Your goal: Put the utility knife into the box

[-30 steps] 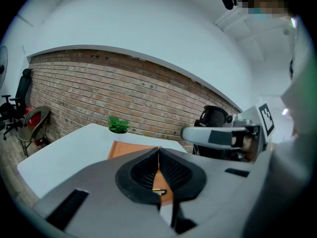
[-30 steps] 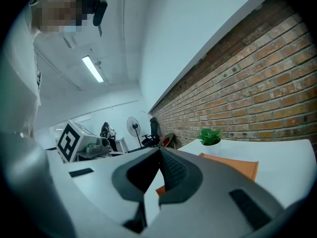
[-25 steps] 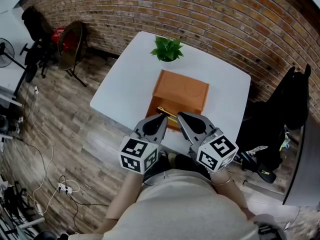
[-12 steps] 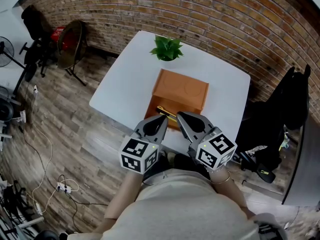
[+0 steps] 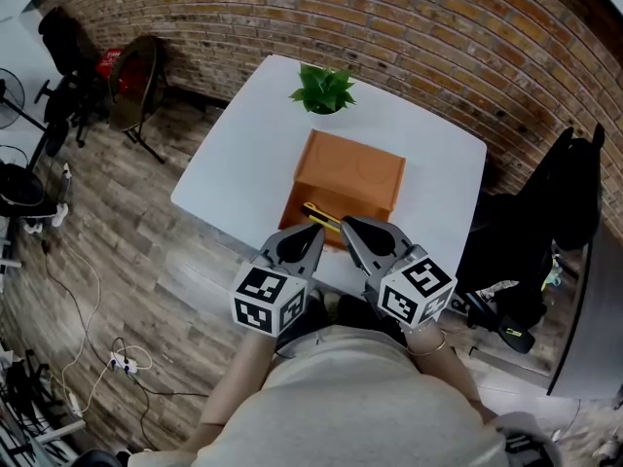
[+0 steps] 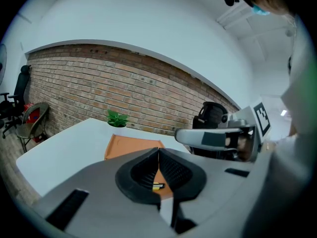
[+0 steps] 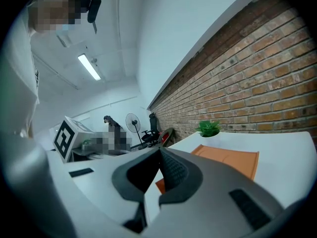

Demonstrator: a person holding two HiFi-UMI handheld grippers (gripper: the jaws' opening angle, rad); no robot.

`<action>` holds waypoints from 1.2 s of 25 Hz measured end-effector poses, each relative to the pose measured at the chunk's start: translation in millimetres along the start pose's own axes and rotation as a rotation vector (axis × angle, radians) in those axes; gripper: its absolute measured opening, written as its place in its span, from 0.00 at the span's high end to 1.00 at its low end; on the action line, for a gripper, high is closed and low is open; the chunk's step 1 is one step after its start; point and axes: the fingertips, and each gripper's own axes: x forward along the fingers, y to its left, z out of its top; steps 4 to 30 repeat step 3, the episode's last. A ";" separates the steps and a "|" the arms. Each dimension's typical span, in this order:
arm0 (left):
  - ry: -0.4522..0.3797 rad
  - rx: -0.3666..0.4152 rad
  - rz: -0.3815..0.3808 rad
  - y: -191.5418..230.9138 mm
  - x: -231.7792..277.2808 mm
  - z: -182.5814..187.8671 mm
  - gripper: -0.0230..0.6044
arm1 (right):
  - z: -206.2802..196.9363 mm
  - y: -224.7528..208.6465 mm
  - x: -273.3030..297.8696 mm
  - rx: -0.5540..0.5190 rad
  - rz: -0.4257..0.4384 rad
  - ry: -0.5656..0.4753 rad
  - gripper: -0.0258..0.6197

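An orange box (image 5: 350,171) lies in the middle of the white table (image 5: 243,163), with a lower orange part facing me. On that near part rests the yellow and black utility knife (image 5: 320,216). My left gripper (image 5: 316,229) and right gripper (image 5: 345,223) hover side by side over the table's near edge, tips close to the knife, both shut and holding nothing. In the left gripper view the knife (image 6: 157,186) shows through the gap under the closed jaws, with the box (image 6: 130,147) beyond. The right gripper view shows the box (image 7: 233,160) ahead to the right.
A small potted plant (image 5: 324,90) stands at the table's far edge by the brick wall. A black chair with dark gear (image 5: 545,227) sits right of the table. A folded stand and chairs (image 5: 131,86) are at the left, with cables on the wood floor.
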 end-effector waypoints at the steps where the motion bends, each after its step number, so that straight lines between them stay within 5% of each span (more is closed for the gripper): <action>1: 0.001 0.000 -0.001 0.2 0.1 0.1 0.95 | -0.5 -0.5 0.2 -0.005 -0.002 0.003 0.96; 30: 0.002 0.001 -0.003 0.5 -0.1 0.2 0.95 | -1.2 -1.3 0.7 -0.018 -0.008 0.009 0.96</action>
